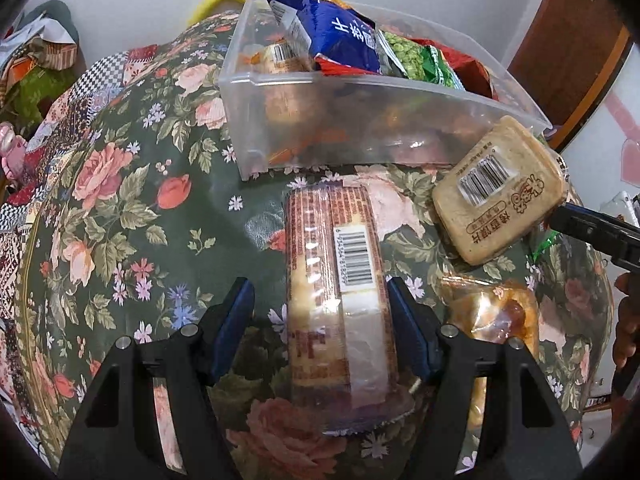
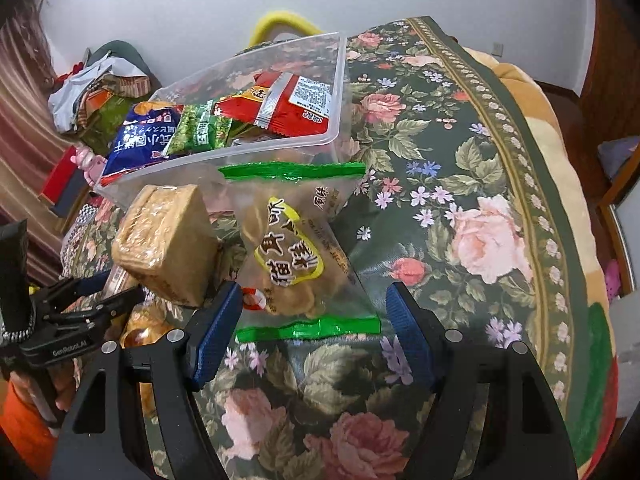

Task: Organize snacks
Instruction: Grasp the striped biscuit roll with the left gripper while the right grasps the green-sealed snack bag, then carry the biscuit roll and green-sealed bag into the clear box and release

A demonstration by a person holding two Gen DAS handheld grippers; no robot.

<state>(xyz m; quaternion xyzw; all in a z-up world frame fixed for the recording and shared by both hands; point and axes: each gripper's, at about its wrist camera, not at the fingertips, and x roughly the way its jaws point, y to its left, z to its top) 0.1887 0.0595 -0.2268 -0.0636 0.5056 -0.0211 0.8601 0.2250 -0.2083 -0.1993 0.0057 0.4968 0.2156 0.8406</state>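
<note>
Two wide-open claws, nothing clamped. Between left gripper [image 1: 320, 300] fingers: wrapped biscuit roll [image 1: 352, 256], long axis straight ahead, flat on floral cloth [image 1: 120, 200]. Between right gripper [image 2: 314, 300] fingers: clear green-sealed snack bag [image 2: 292, 248], lengthwise too. Just beyond both: clear plastic bin [image 1: 280, 76], already crammed with blue bag [image 1: 340, 28], green pea packet [image 1: 408, 56], red packet [image 2: 288, 104]. Square cracker pack [image 1: 500, 196] tilted outside, beside bin.

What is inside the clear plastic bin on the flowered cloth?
The clear plastic bin holds a blue snack bag, a green packet and a red packet on top. More wrapped snacks lie below; the frosted wall blurs them.
</note>
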